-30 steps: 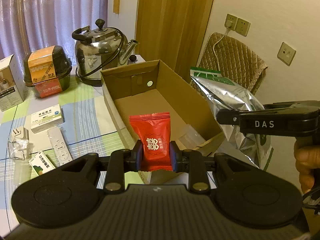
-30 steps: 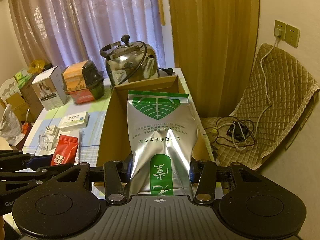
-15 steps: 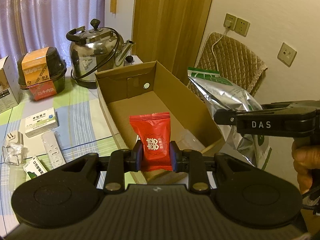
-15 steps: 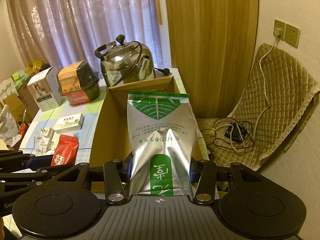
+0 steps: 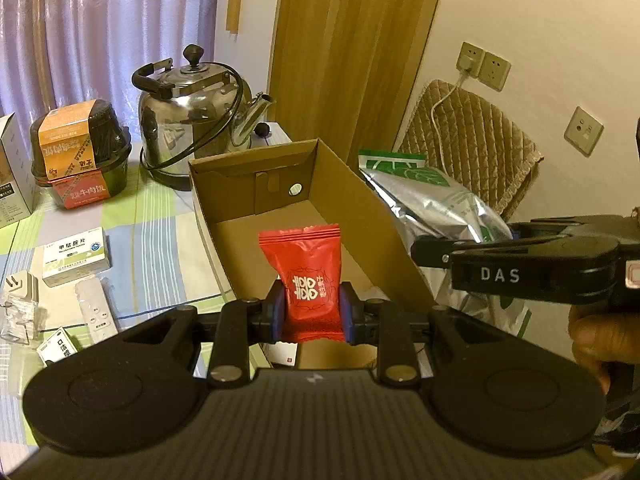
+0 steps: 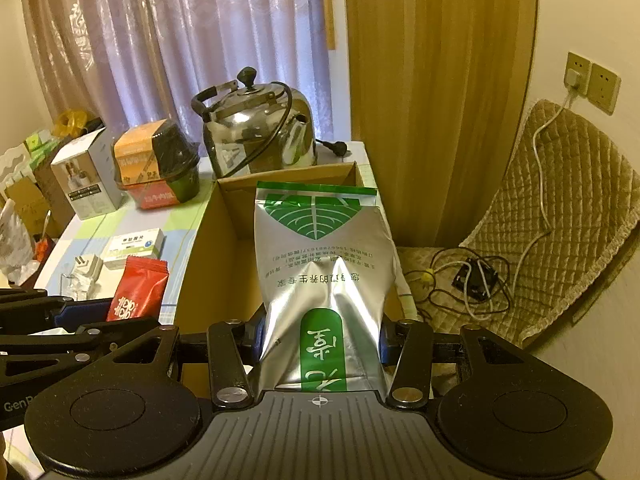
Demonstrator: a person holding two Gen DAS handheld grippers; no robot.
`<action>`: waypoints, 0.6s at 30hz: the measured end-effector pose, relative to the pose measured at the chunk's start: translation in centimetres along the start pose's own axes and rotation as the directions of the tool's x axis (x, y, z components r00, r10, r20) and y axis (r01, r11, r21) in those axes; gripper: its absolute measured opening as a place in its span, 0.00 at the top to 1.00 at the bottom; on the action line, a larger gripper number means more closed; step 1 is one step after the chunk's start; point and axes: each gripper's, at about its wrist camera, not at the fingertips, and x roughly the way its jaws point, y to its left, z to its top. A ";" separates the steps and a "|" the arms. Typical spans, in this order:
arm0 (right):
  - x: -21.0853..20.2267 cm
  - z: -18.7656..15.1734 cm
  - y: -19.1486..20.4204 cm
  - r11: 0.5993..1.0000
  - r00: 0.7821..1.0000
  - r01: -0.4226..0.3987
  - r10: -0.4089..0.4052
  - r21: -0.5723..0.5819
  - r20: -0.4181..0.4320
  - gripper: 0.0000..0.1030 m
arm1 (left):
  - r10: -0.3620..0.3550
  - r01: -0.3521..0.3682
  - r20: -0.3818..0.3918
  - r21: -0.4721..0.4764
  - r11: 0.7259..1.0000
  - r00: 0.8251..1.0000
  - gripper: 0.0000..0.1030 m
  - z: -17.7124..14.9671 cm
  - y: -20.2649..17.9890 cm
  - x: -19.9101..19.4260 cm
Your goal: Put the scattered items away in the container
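our left gripper [image 5: 312, 308] is clamped on a red sachet [image 5: 306, 276], held upright over the near end of the open cardboard box [image 5: 360, 208] — our right gripper [image 6: 320, 340] grips a silver-and-green pouch [image 6: 324, 264] (print upside down) above the same box, in front of the steel kettle [image 6: 256, 132].
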 end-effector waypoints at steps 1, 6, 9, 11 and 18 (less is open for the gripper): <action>0.2 0.1 0.1 1.000 1.000 0.000 0.000 -0.002 -0.001 0.51 | 0.000 0.000 0.002 -0.004 1.000 1.000 0.78 0.1 0.1 0.1; 0.9 0.3 0.3 1.000 1.000 0.000 0.000 -0.013 -0.006 0.51 | -0.001 0.001 0.003 -0.020 1.000 1.000 0.78 0.4 0.4 0.7; 1.2 0.4 0.3 1.000 1.000 0.001 -0.001 -0.017 -0.011 0.51 | -0.002 0.002 0.001 -0.028 1.000 1.000 0.78 0.5 0.5 1.0; 1.4 0.4 0.3 1.000 1.000 0.003 -0.003 -0.020 -0.013 0.51 | -0.002 0.002 -0.001 -0.034 0.999 1.000 0.78 0.5 0.6 1.2; 2.0 0.6 0.4 1.000 1.000 0.002 -0.002 -0.029 -0.021 0.51 | -0.004 0.003 -0.003 -0.049 0.999 1.000 0.78 0.5 0.9 1.6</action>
